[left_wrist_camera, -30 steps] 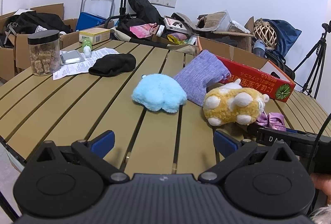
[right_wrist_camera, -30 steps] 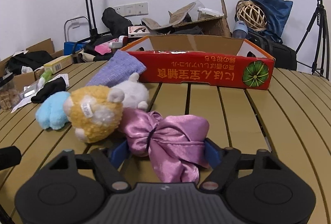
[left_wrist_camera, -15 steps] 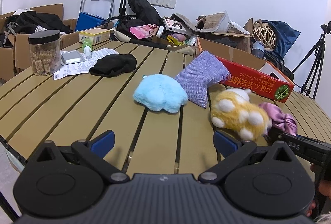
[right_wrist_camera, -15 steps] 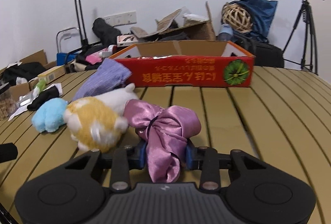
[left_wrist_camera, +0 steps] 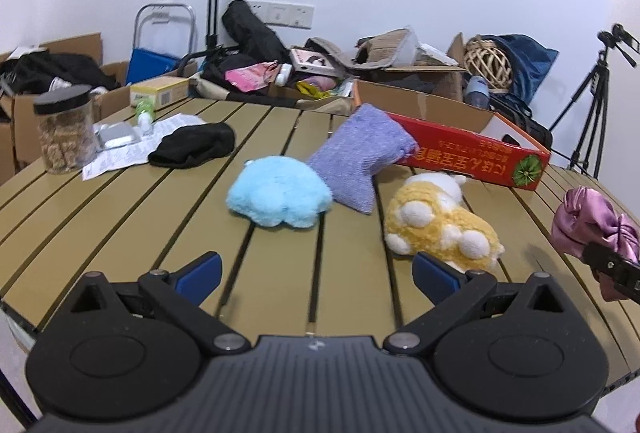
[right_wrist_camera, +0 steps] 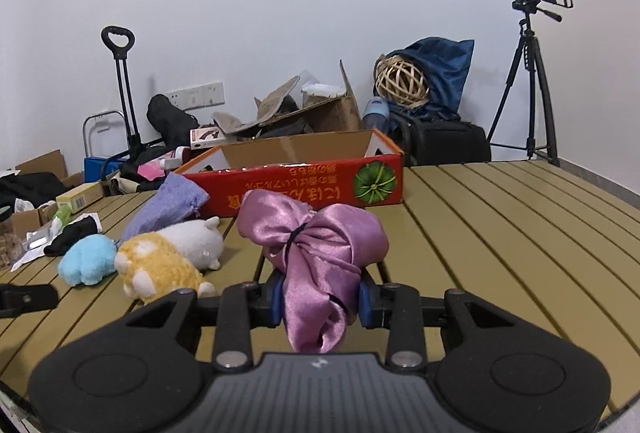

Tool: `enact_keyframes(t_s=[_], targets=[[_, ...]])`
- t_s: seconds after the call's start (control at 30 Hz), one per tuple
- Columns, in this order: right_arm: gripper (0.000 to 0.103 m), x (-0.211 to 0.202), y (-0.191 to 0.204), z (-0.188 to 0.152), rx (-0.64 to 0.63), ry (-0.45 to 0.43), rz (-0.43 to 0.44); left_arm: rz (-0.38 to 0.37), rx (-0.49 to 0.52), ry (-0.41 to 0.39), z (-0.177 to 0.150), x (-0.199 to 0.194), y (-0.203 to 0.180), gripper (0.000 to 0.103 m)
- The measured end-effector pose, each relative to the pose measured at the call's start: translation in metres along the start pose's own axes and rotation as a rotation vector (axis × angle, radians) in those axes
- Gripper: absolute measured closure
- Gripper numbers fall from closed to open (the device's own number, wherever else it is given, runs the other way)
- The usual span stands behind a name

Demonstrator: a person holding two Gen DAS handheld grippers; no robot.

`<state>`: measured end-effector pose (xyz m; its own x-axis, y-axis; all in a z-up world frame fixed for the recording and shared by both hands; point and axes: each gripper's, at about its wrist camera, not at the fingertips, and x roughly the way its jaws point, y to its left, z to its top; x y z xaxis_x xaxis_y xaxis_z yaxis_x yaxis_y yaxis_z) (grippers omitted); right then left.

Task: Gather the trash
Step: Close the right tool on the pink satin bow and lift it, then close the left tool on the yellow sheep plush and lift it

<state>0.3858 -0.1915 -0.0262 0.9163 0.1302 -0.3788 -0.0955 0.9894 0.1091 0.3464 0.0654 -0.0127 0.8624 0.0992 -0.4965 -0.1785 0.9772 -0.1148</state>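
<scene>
Pinched between the blue pads of the right gripper [right_wrist_camera: 319, 303], the purple satin pouch [right_wrist_camera: 316, 245] hangs clear of the slatted table [right_wrist_camera: 500, 233], its tied neck bunched above the jaws and one loose end drooping below them. Those jaws have just been closing, and the fabric is squeezed between them. Straight ahead stands the open red cardboard box [right_wrist_camera: 296, 189], near the table's far edge; I judge it the likely place for collected items, and its inside looks bare as far as the right wrist view shows.

Nothing appears gathered yet, so the task seems at its first pick. Left on the table are the yellow-and-white plush toy [left_wrist_camera: 438, 223], the light blue plush [left_wrist_camera: 280, 197] just beside it, the lavender knitted pouch [left_wrist_camera: 360, 157] leaning against the box's side, and a black cloth [left_wrist_camera: 192, 151] towards the left edge, next to some papers [left_wrist_camera: 120, 155] and a jar [left_wrist_camera: 64, 129]. Which of these count as trash I cannot tell.

The left gripper [left_wrist_camera: 316, 273] hovers over the near edge with its fingers spread wide and nothing between them.
</scene>
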Motion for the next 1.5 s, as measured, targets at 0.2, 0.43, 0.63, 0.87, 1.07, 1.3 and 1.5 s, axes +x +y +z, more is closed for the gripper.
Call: enact_keyframes(t_s=[0.2, 0.43, 0.63, 0.87, 1.07, 1.3, 1.5], targets=[[0.07, -0.021, -0.017, -0.01, 0.024, -0.006, -0.025, -0.032, 0.042, -0.001, -0.005, 0.004, -0.021, 0.0], [0.07, -0.036, -0.043, -0.014, 0.052, -0.017, -0.063, -0.054, 0.103, 0.002, -0.015, 0.009, -0.047, 0.0], [0.07, -0.038, -0.063, -0.01, 0.073, -0.035, -0.08, -0.074, 0.135, 0.011, -0.023, 0.013, -0.064, 0.0], [0.07, -0.04, -0.088, -0.001, 0.108, -0.064, -0.094, -0.096, 0.26, -0.009, -0.024, 0.017, -0.083, 0.0], [0.07, -0.039, -0.107, 0.005, 0.152, -0.083, -0.119, -0.099, 0.416, 0.015, -0.013, 0.038, -0.105, 0.0], [0.07, -0.041, -0.118, 0.006, 0.171, -0.097, -0.127, -0.064, 0.502, 0.049, 0.002, 0.064, -0.113, 0.0], [0.069, -0.042, -0.121, 0.006, 0.176, -0.097, -0.125, -0.097, 0.504, 0.096, 0.014, 0.084, -0.116, 0.0]])
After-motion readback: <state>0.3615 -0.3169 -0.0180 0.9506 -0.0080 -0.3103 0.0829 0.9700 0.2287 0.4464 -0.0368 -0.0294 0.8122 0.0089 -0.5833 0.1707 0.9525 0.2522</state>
